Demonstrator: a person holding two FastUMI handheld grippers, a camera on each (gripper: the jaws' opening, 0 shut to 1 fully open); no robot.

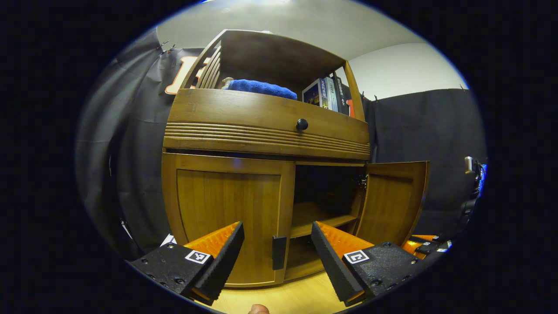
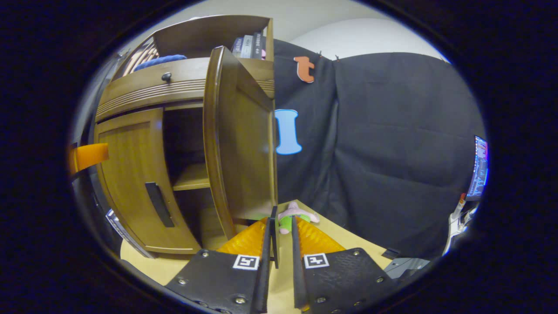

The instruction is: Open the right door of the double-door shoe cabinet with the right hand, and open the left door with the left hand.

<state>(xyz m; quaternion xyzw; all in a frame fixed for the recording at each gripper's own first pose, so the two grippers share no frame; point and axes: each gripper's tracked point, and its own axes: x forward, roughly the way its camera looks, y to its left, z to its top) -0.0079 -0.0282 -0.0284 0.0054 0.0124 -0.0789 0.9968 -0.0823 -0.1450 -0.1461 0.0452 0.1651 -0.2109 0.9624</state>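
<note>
Already the right door (image 2: 237, 144) stands swung wide, its dark handle (image 2: 273, 235) pinched between the nearly closed fingers of the right gripper (image 2: 279, 244), presumably to hold it open. Meanwhile the left gripper (image 1: 277, 244) is spread wide and empty, aimed at the shut left door (image 1: 226, 209), whose handle (image 1: 279, 252) sits between its fingers.

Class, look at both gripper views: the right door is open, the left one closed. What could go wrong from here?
1. The left gripper is open and lined up on the left door's handle but not yet on it; closing early would miss.
2. The right gripper sits narrowly around the right door's handle; any twist could jerk the right door.
</note>
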